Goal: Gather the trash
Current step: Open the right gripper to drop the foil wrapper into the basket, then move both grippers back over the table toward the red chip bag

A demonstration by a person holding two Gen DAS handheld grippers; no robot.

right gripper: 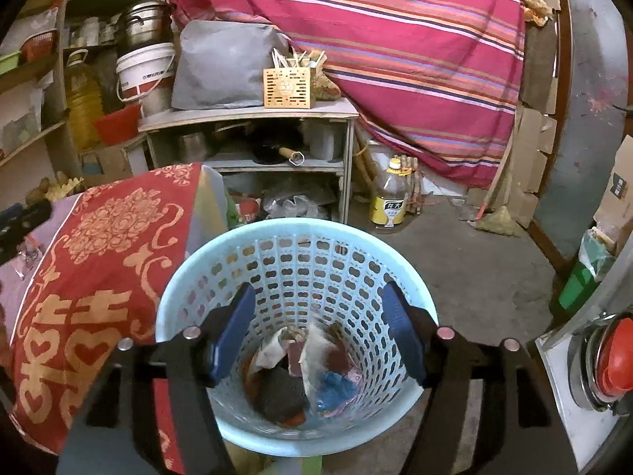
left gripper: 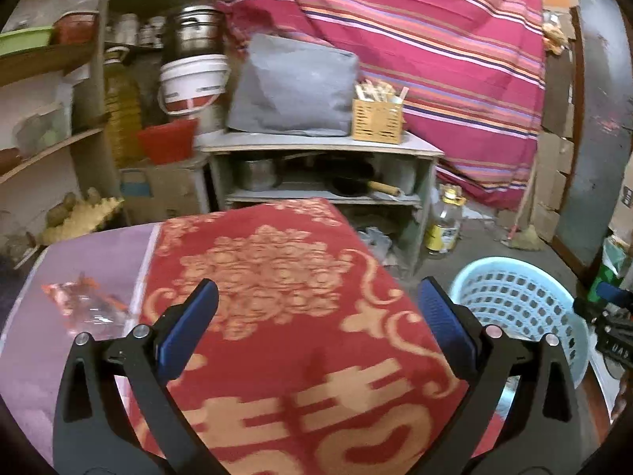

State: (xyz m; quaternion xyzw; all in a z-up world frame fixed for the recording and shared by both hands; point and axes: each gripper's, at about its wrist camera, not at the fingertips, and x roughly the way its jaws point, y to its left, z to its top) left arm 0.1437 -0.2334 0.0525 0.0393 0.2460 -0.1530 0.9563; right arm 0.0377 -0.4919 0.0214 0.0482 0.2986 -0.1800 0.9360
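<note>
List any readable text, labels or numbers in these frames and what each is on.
"囍", large gold character: red cloth.
Oil bottle: yellow label print too small to read.
White bucket: band print blurred.
Bamboo box: round emblem unreadable.
Cardboard box: dark label unreadable.

Cloth: a red cloth (left gripper: pixel 277 301) with gold pattern covers the near surface.
Shelf: a low grey shelf unit (right gripper: pixel 253 114) carries a grey bag (right gripper: pixel 221 67) and a slotted wooden box (right gripper: pixel 287 88) of sticks.
Backdrop: a striped pink sheet (right gripper: pixel 395 39) hangs behind.
Floor: an oil bottle (right gripper: pixel 389 198) stands upright beside the shelf.
Left: a white bucket (left gripper: pixel 194 79) sits under a metal pot (left gripper: pixel 196 31).
</note>
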